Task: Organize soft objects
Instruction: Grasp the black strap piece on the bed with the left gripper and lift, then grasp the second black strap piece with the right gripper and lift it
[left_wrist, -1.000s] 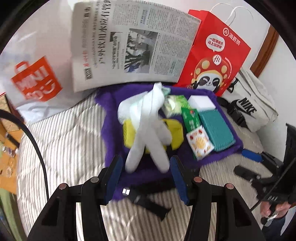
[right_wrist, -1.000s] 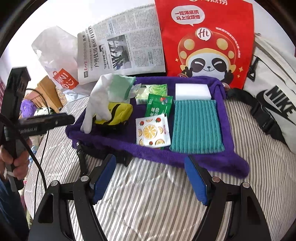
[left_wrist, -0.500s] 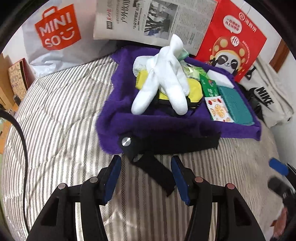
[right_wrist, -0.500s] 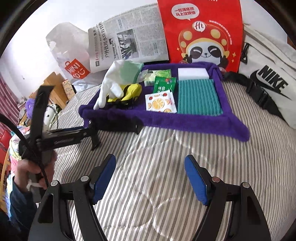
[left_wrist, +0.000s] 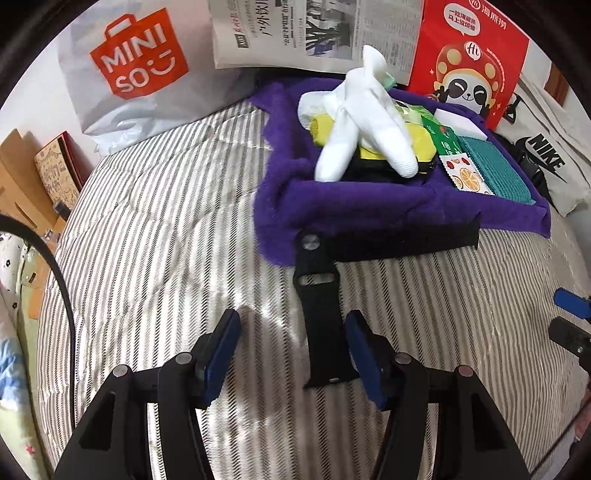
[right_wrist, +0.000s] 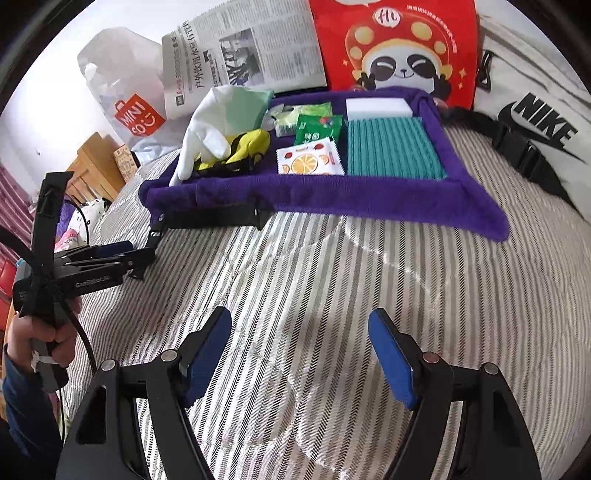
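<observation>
1. The left gripper (left_wrist: 291, 347) stood with its blue pads apart and held nothing. The free end of a black strap (left_wrist: 327, 332) lay on the striped bedcover (left_wrist: 155, 236) between the pads, closer to the right one; I could not tell if it touched.
2. The right gripper (right_wrist: 301, 354) was also wide apart and empty, with only bedcover between its pads.
3. Ahead of both tongs lay the purple towel (right_wrist: 332, 195). On it were a white glove (left_wrist: 364, 122) over a yellow pouch (right_wrist: 249, 144), an orange-print packet (right_wrist: 310, 158), a green packet (right_wrist: 317, 127), a teal cloth (right_wrist: 393, 147) and a white sponge (right_wrist: 378, 107).
4. Only the right wrist view showed the left gripper (right_wrist: 127, 254) from outside, low over the bed at the strap's end, with the person's hand (right_wrist: 44, 339) on its handle.
5. Only the left wrist view showed the whole Miniso bag (left_wrist: 136, 62) far ahead to the left.
6. Both views showed the newspaper (right_wrist: 243, 55), the red panda bag (right_wrist: 399, 44) and the Nike bag (right_wrist: 535, 122) behind the towel.
</observation>
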